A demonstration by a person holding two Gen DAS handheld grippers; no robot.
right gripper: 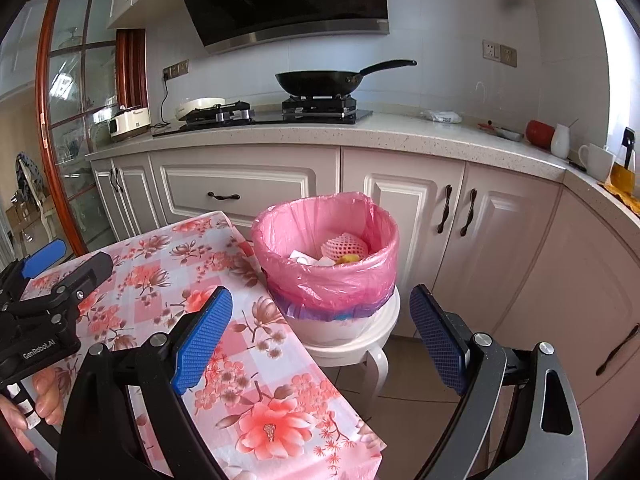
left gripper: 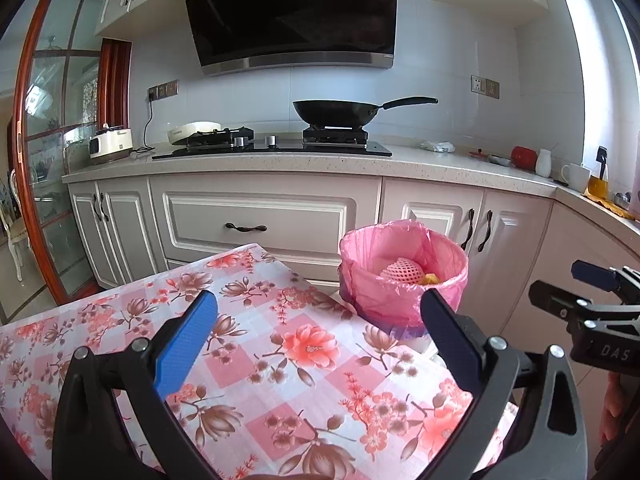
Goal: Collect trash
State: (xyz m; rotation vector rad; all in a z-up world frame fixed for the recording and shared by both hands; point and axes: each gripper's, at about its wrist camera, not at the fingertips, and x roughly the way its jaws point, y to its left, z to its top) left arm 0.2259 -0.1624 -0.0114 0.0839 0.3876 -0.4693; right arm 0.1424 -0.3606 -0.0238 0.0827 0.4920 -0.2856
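Lining round bin [right gripper: 326, 276]: crinkled pink plastic, maybe foam-net inside.

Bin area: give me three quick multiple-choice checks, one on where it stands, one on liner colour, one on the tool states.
1. The bin stands on:
A. a white stool
B. the floral table
C. the counter

2. The bin's liner is:
A. black
B. pink
C. green

3. The two tools are:
A. both shut on trash
B. one holding a cup
C. both open and empty

Answers:
1 A, the stool carries it beside the table.
2 B, pink plastic folds over the rim.
3 C, the left tool and right tool show wide gaps with nothing between the pads.
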